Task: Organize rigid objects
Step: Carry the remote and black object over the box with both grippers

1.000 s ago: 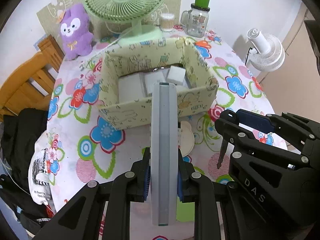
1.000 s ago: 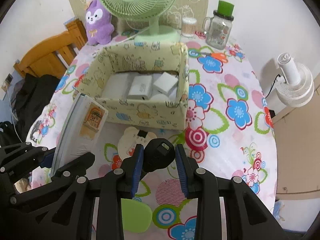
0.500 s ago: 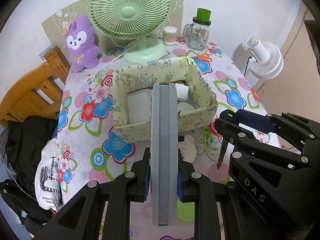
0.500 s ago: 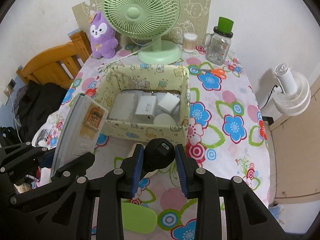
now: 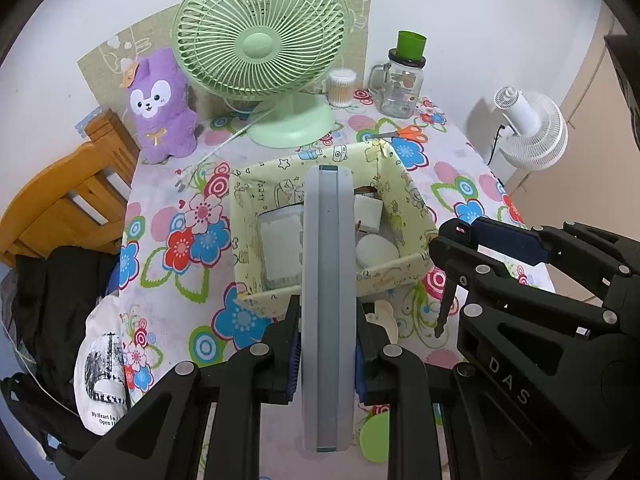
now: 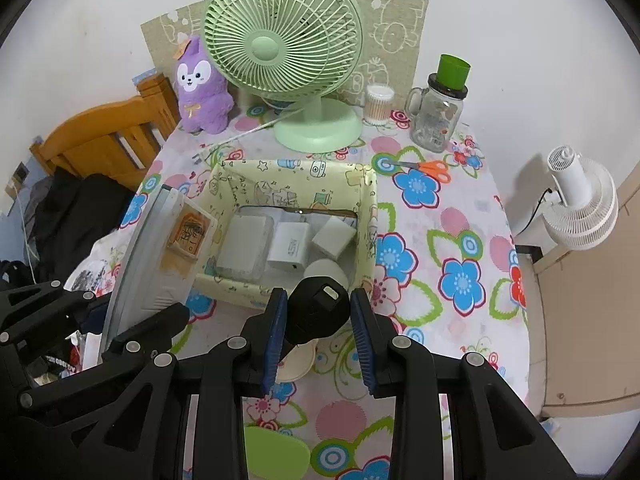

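My left gripper (image 5: pixel 327 354) is shut on a flat grey-blue case (image 5: pixel 328 300), held edge-on above the table in front of the yellow patterned box (image 5: pixel 404 268). From the right wrist view the same case (image 6: pixel 160 256) shows a worn orange label. My right gripper (image 6: pixel 318 334) is shut on a round black object (image 6: pixel 316 312) with a small white square on top, hanging over the box's near wall. Inside the box (image 6: pixel 368 216) lie white adapters and a white round piece (image 6: pixel 324 270). The right gripper (image 5: pixel 452 276) also appears at the right of the left wrist view.
At the back of the floral tablecloth (image 6: pixel 460 280) stand a green fan (image 6: pixel 280 48), a purple plush (image 6: pixel 200 88), a cotton-swab jar (image 6: pixel 378 104) and a glass mug jar (image 6: pixel 438 116). Orange scissors (image 6: pixel 432 168) lie beside them. A cream disc (image 6: pixel 296 362) and green lid (image 6: pixel 276 454) sit near me.
Both grippers have risen and drawn back from the box, so box and table look smaller and farther. Each still holds the same object.
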`<state>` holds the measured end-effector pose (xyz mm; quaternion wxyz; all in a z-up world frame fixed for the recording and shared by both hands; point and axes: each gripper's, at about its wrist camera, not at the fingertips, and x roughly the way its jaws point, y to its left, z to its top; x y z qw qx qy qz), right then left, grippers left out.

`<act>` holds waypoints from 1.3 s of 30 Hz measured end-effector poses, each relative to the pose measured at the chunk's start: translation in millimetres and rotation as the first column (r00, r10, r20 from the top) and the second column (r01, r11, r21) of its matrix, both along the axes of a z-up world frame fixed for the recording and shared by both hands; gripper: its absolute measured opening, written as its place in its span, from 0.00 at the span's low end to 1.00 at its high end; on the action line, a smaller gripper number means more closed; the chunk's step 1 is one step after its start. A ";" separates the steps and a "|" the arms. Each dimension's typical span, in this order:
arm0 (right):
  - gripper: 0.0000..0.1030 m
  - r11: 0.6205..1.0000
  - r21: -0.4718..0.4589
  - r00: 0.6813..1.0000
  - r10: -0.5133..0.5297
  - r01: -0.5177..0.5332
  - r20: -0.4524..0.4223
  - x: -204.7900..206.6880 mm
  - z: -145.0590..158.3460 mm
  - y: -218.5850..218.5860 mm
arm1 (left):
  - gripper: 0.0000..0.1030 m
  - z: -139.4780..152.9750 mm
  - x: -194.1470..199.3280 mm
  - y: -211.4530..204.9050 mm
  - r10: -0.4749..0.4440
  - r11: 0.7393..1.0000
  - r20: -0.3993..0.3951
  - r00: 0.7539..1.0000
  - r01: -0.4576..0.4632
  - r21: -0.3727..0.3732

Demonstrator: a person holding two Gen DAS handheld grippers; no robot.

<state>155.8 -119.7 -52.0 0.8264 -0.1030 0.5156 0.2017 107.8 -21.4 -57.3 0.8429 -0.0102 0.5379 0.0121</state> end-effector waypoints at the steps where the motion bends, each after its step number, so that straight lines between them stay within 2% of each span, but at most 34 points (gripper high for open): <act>1: 0.34 1.000 0.001 1.000 0.001 -0.001 -0.001 2.6 -0.5 0.7 | 0.19 0.0 2.8 1.0 0.001 1.000 0.001 1.000 -0.001 0.003; 17: 0.34 1.000 -0.001 0.999 0.012 -0.012 -0.032 53.9 -13.1 15.5 | 0.19 -11.2 49.0 14.0 -0.001 1.000 -0.012 1.000 0.001 -0.004; 27: 0.34 1.000 -0.009 0.999 0.011 -0.012 -0.042 79.0 -22.6 26.7 | 0.19 -26.1 70.3 21.9 -0.011 0.999 -0.036 0.999 0.010 -0.038; 32: 0.34 1.000 -0.010 0.998 0.021 -0.022 -0.053 86.2 -30.2 36.5 | 0.19 -32.7 79.4 15.7 -0.042 0.999 -0.037 0.998 0.041 -0.021; 39: 0.34 1.000 -0.013 0.997 0.011 -0.012 -0.074 102.0 -43.0 42.7 | 0.19 -45.2 96.1 20.4 -0.037 0.999 -0.055 0.998 0.035 -0.033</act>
